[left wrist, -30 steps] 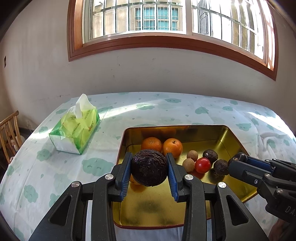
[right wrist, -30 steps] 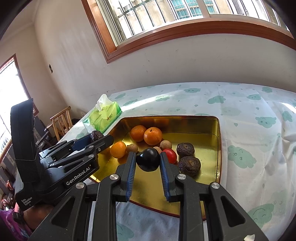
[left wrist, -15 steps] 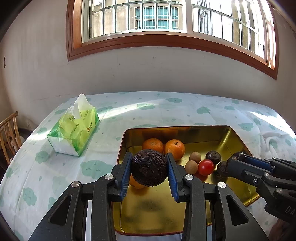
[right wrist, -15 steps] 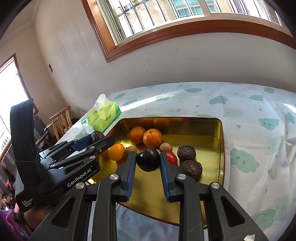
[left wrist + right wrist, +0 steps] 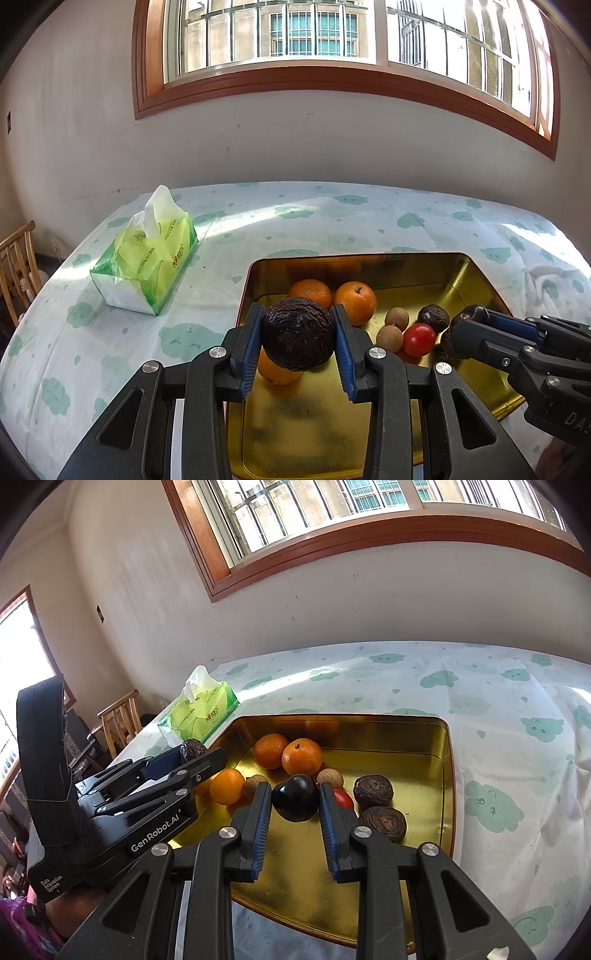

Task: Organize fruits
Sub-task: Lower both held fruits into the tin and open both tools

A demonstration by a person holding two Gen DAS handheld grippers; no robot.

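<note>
Left wrist view: left gripper point(image 5: 297, 341) fingers pinch a wrinkled dark passion fruit point(image 5: 297, 339) at lower centre of the frame, held above the near left part of the gold tray point(image 5: 480, 275). The tray sits on the bench under a cloud-print cloth point(image 5: 332, 221). In the tray: two oranges point(image 5: 355, 302) toward the back wall, a third orange point(image 5: 277, 371) partly hidden under the held fruit, two small tan fruits point(image 5: 389, 338), a red tomato point(image 5: 418, 339), another dark wrinkled fruit point(image 5: 433, 317). Green tissue pack point(image 5: 147, 273) lies at left of the frame, apart from the tray. Right wrist view: right gripper point(image 5: 295, 805) fingers pinch a smooth dark plum-like fruit point(image 5: 295, 802) at centre frame, over the tray's middle; two wrinkled fruits point(image 5: 373, 792) rest just to its right.
</note>
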